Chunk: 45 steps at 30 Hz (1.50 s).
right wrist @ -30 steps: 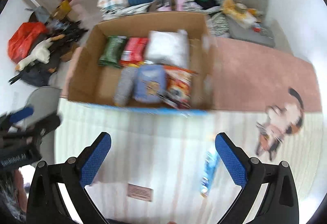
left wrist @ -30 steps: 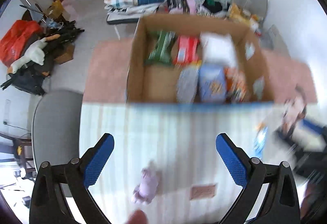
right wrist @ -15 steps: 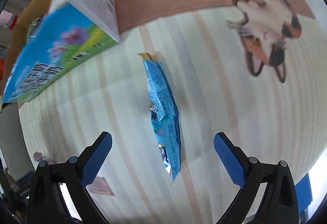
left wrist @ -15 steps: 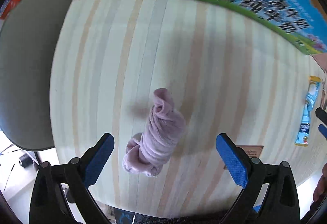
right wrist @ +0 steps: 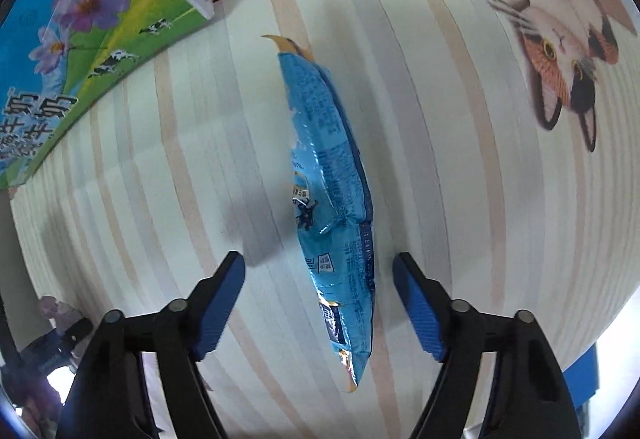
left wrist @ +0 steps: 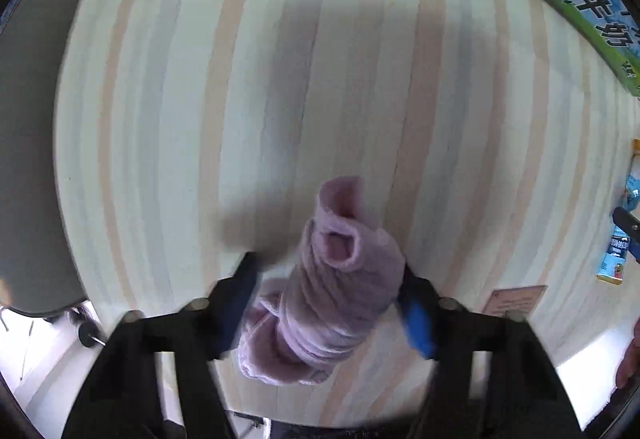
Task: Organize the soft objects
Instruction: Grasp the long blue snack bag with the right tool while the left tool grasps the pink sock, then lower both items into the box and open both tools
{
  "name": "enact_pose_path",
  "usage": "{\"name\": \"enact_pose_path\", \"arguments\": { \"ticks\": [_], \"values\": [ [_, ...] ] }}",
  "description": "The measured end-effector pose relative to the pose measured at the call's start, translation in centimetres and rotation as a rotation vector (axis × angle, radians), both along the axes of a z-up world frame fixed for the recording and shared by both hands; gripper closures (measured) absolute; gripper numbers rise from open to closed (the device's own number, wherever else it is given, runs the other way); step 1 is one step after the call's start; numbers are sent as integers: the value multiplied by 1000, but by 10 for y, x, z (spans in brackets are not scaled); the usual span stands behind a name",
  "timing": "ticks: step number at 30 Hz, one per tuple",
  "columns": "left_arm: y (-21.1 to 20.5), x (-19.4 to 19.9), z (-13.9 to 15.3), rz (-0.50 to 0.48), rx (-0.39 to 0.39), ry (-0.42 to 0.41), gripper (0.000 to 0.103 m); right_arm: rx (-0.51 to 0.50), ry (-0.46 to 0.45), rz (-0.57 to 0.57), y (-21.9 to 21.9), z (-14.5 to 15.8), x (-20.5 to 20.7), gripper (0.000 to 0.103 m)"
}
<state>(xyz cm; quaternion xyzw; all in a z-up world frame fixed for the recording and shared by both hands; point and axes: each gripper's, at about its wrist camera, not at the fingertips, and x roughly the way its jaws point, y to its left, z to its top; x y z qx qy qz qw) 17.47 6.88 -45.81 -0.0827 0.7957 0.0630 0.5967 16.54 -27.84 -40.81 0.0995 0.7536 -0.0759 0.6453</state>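
The rolled lilac cloth (left wrist: pixel 332 287) looks fleecy and ribbed, matt all over. The blue snack packet (right wrist: pixel 332 199) is crinkled glossy foil that catches the light, and it lies on a smooth, matt striped mat (right wrist: pixel 440 159) beside a printed cardboard box (right wrist: pixel 80 39) with a slight sheen.

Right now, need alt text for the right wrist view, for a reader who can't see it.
A long blue snack packet lies on a pale striped mat, its near end between the open blue fingers of the right gripper, neither pad touching it. A printed milk carton box sits upper left, and a cat picture is printed on the mat at upper right.
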Motion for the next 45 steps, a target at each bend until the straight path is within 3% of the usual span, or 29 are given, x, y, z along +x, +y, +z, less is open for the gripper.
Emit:
{"name": "enact_pose_path", "arguments": {
  "ticks": [1,3,4,9,13,16,20,23,25,28,31,38,45],
  "values": [
    [1,-1,-1,1,3,-6,63,-15,-1,14,4,0,0,37],
    [0,1,4,-11,15,-20,64,-62,-6,39,10,2,0,71],
    [0,2,7,-10,12,-31,65,-63,-10,42,11,4,-1,74],
    [-11,4,45,-15,-19,-104,66,-3,-37,34,22,24,-6,77],
    [-39,8,108,-77,-93,-210,66,81,-81,41,31,60,-8,78],
    [-57,20,164,-115,-151,-318,66,144,-149,59,41,104,-5,78],
    [-64,68,219,-151,-229,-401,66,222,-251,91,54,166,11,78],
    [-71,107,244,-179,-228,-437,66,243,-323,135,66,211,39,78],
    [-71,130,255,-186,-215,-460,66,221,-354,157,77,225,81,78],
    [-58,165,247,-177,-209,-448,66,144,-374,190,93,235,128,78],
    [-47,202,233,-166,-177,-422,66,78,-353,210,99,224,171,78],
    [-28,259,163,-122,-138,-291,66,-47,-224,265,111,145,246,78],
    [-29,276,105,-107,-127,-164,66,-101,-146,281,109,90,262,78]
  ]
}}
